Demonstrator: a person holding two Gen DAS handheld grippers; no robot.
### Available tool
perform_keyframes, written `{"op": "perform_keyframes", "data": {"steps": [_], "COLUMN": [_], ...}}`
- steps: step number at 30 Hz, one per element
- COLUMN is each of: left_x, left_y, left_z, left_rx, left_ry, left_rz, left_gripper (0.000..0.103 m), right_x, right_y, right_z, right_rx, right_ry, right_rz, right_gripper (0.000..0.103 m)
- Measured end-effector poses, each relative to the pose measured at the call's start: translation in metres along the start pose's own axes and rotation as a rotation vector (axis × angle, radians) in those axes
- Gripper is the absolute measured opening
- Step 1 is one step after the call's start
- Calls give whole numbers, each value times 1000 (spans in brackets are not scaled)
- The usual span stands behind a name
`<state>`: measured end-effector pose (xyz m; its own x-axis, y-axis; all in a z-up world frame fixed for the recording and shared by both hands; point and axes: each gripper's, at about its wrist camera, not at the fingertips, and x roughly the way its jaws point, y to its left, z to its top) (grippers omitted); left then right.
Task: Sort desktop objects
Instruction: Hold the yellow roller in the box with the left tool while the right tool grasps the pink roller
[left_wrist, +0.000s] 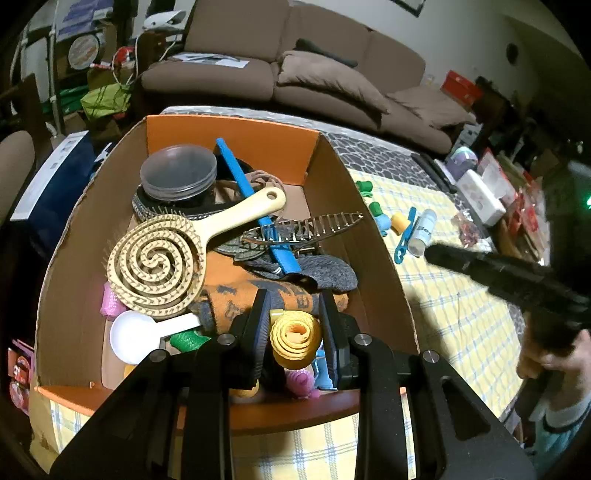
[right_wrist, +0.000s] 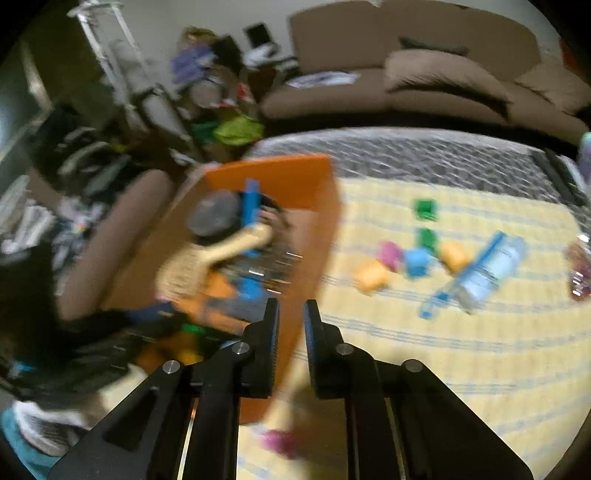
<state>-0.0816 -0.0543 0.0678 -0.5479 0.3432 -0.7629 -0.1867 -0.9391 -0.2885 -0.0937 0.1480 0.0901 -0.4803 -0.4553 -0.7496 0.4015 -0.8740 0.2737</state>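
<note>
The left gripper (left_wrist: 293, 325) hangs over the near end of the cardboard box (left_wrist: 373, 236), its two black fingers pinching a yellow hair roller (left_wrist: 294, 341) between the pads — the coiled end faces up at us. Under it the box is crowded: a cream spiral hairbrush (left_wrist: 157, 264) lies across the middle, its handle pointing to the far right corner, a blue comb (left_wrist: 255, 201) runs slantwise beneath that handle, and a metal-toothed comb (left_wrist: 306, 229) sticks out toward the box's right wall. A grey-lidded jar (left_wrist: 178, 171) stands at the far left, a white scoop (left_wrist: 138, 336) sits near the front left beside a pink roller (left_wrist: 110, 304), and an orange cloth (left_wrist: 236, 295) lies underneath it all.

Off to the right, the right gripper (right_wrist: 291, 314) is held above the yellow checked tablecloth (right_wrist: 461, 350), just beside the box's orange-edged wall. Its fingers are drawn close together, only a narrow gap between them, and nothing sits in that gap. The picture from that side is blurred.

Out on the cloth, well apart from the box, more rollers wait in a loose cluster — green (right_wrist: 426, 210), pink (right_wrist: 389, 254), blue (right_wrist: 417, 262) and orange (right_wrist: 371, 275) — next to a small white bottle (right_wrist: 491, 269) with a blue clip (right_wrist: 461, 284) lying against it. Behind the table runs a brown sofa (left_wrist: 325, 74).
</note>
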Motion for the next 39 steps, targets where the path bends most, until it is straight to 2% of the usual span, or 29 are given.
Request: {"op": "perform_keyframes", "data": {"steps": [3, 6, 8, 9, 10, 19, 20, 21, 22, 26, 32, 39], "left_x": [1, 1, 2, 2, 2, 2, 2, 1, 2, 1, 0, -1], "left_y": [-1, -4, -5, -6, -6, -8, -8, -8, -8, -5, -1, -1], "left_z": [2, 4, 5, 5, 5, 5, 5, 5, 5, 4, 4, 0], "left_rx": [11, 27, 32, 33, 35, 40, 40, 41, 42, 46, 50, 72], "left_ry": [-1, -1, -1, -1, 0, 2, 2, 3, 4, 11, 21, 33], "left_rz": [-6, -12, -17, -19, -20, -23, -23, -23, -23, -24, -32, -21], "left_gripper": [25, 25, 25, 25, 25, 25, 25, 25, 25, 25, 25, 25], "right_x": [11, 17, 17, 17, 18, 48, 51, 52, 53, 48, 7, -22], "right_y": [-9, -4, 3, 6, 10, 47, 50, 52, 53, 39, 23, 50], "right_z": [-12, -30, -42, -48, -55, -113, -116, -118, -118, -113, -80, -44], "right_rx": [-34, -99, -150, -165, -179, -271, -297, -315, -326, -278, -224, -221], "right_ry": [62, 109, 133, 142, 149, 268, 269, 268, 272, 278, 158, 38], "right_rz": [-50, -42, -34, -38, -43, -90, -108, -125, -138, -131, -154, -49], "right_gripper": [16, 19, 33, 45, 51, 50, 49, 38, 34, 34, 34, 34]}}
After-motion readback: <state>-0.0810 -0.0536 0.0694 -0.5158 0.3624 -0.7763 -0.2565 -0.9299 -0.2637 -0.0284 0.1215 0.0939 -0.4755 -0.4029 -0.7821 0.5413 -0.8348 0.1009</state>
